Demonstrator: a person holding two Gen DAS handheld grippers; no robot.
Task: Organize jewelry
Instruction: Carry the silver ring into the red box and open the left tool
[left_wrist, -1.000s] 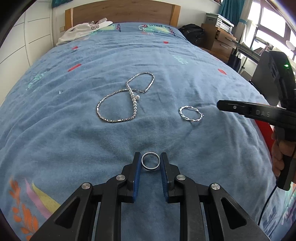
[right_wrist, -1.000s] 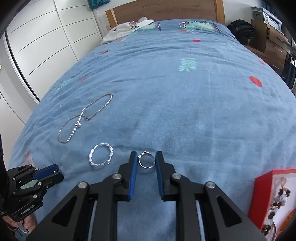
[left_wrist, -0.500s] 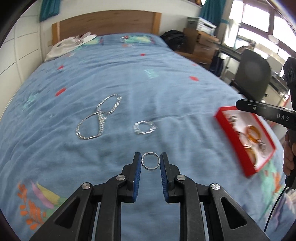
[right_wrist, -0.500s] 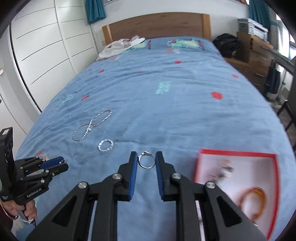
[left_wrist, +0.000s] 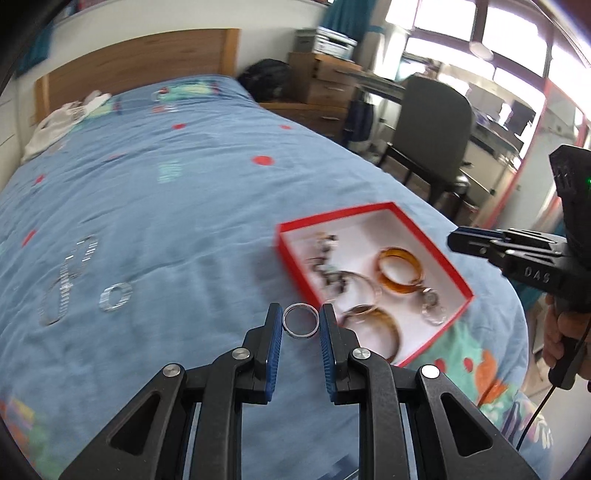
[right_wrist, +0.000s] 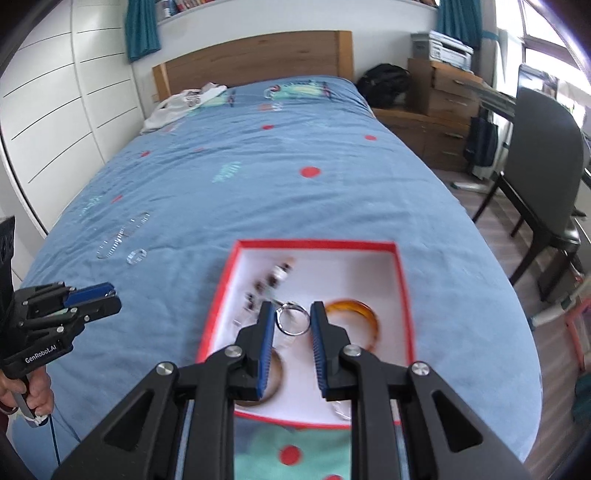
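My left gripper (left_wrist: 301, 320) is shut on a plain silver ring (left_wrist: 300, 320) and holds it above the blue bedspread, just left of the red jewelry box (left_wrist: 436, 240). My right gripper (right_wrist: 292, 322) is shut on a silver ring with a small setting (right_wrist: 293, 321) and holds it over the red box (right_wrist: 314, 243). The box holds amber bangles (left_wrist: 400, 266), a beaded piece and silver rings. A silver necklace (left_wrist: 66, 278) and a twisted silver bracelet (left_wrist: 116, 295) lie on the bed to the left, blurred.
The blue bedspread (right_wrist: 258, 177) covers the bed up to a wooden headboard (right_wrist: 255, 59), with white clothing (right_wrist: 181, 103) near it. A dark chair (right_wrist: 543, 155), wooden drawers (right_wrist: 439, 96) and a black bag (right_wrist: 384, 88) stand to the right of the bed.
Both grippers have swung right with their rings. The red box has come into full view: the right gripper now hangs over it and the left gripper is beside its left edge.
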